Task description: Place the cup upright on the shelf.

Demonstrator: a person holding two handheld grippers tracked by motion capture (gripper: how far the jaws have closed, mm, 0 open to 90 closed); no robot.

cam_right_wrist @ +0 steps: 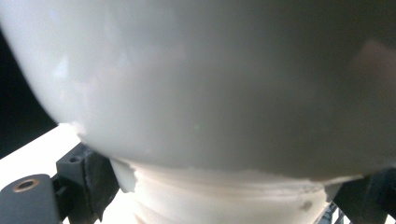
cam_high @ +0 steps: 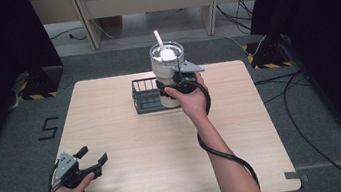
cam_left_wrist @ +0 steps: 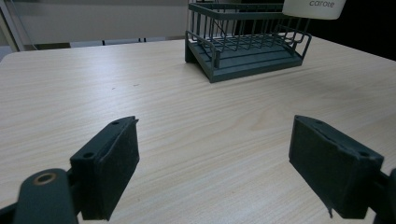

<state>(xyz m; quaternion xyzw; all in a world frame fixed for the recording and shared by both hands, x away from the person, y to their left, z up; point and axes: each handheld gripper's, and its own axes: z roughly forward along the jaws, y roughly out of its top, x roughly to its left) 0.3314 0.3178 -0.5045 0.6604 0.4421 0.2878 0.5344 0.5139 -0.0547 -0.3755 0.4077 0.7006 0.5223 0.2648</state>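
At upper centre, our right gripper (cam_high: 176, 81) clamps the white blender jug (cam_high: 168, 63) beside the wire rack (cam_high: 144, 95); we keep it upright, left gripper (cam_high: 91, 156) gaping lower left.

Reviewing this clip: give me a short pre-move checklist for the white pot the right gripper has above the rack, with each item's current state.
1. Right gripper closed on the white pot: ok, jaws flank its lower part in the right gripper view.
2. Pot upright: ok in the high view.
3. White utensil sitting in the pot: ok, leaning on the rim.
4. Pot clear of the wire rack: cannot tell, its base is hidden.
5. Left gripper open and empty near the table front edge: ok.
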